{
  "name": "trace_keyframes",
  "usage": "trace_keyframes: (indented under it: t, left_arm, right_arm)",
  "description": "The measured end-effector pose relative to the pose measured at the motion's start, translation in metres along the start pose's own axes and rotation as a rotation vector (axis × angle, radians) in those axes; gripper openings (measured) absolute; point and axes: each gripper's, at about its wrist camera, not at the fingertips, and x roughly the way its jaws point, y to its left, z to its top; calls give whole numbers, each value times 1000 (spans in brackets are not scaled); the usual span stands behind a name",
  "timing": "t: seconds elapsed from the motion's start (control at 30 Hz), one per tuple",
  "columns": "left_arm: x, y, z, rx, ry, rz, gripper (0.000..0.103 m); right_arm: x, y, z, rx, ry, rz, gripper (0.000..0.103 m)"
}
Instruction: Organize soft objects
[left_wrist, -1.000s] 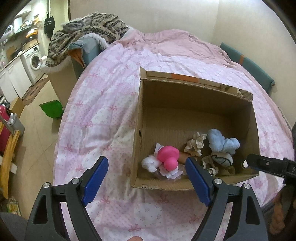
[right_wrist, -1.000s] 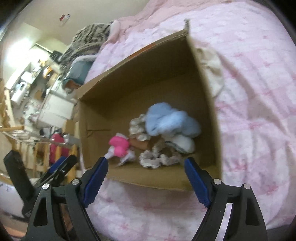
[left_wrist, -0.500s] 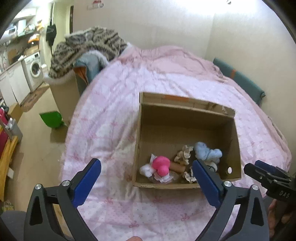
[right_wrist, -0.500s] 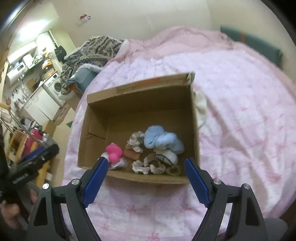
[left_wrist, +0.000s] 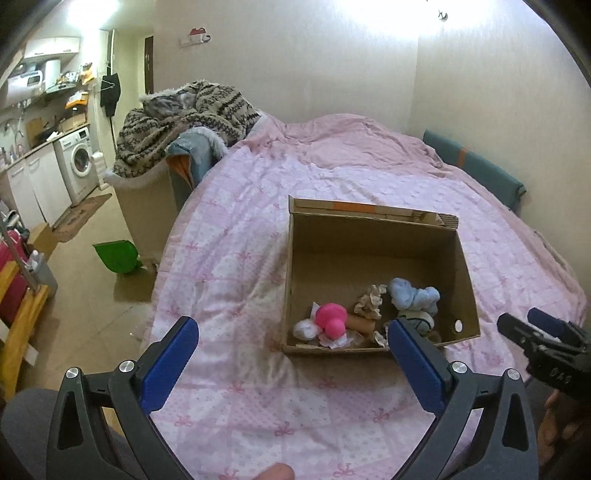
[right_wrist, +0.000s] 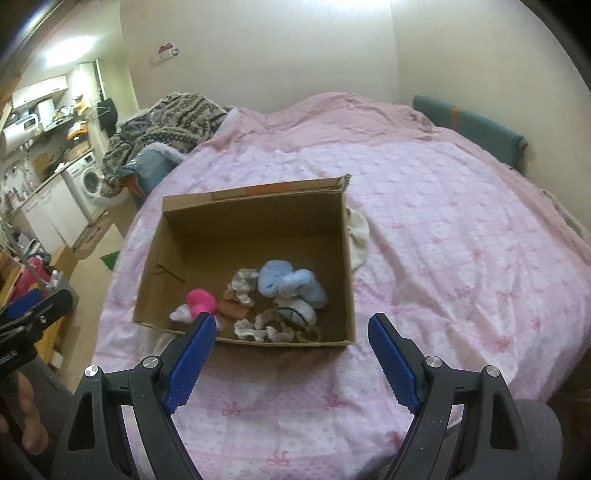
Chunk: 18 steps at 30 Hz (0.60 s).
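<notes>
Spread wide with nothing between its blue-padded fingers, the left gripper (left_wrist: 291, 354) hangs above the near edge of the pink patterned bedspread (left_wrist: 229, 258). Beyond it, in the left wrist view, the open brown cardboard box (left_wrist: 373, 236) sits on the bed with the soft objects bunched in its near half: a bright pink rounded plush toy (left_wrist: 331, 319) on the left, a beige frilly scrunchie (left_wrist: 369, 302) in the middle, and a pale blue fluffy bundle (left_wrist: 413, 297) on the right. The gripper's right finger covers the items at the box's near right corner. At the right edge the black body of the right gripper (left_wrist: 543, 343) pokes in, bearing small white characters too blurred to read (possibly digits).

From the right wrist view, the right gripper (right_wrist: 291, 360) is likewise splayed open and empty, short of the box (right_wrist: 255, 206). Its left finger overlaps the pink toy (right_wrist: 201, 301). The blue bundle (right_wrist: 291, 284) lies near the right wall, above a white rounded item with dark stitching (right_wrist: 299, 312). A cream cloth (right_wrist: 359, 236) lies on the bedspread against the box's right side, partly hidden behind it.
</notes>
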Motion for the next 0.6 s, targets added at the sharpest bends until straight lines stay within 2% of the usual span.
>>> trace_keyframes:
  t: [0.1, 0.27, 0.6]
  left_arm:
    - [7, -2, -5, 7, 14, 7, 102]
    - [16, -10, -12, 35, 38, 30, 102]
    - [22, -15, -19, 50, 65, 24, 102]
  right_arm:
    - [-1, 5, -10, -10, -29, -41, 90]
    - [6, 14, -17, -12, -25, -33, 90]
    - [10, 12, -18, 3, -7, -45, 90]
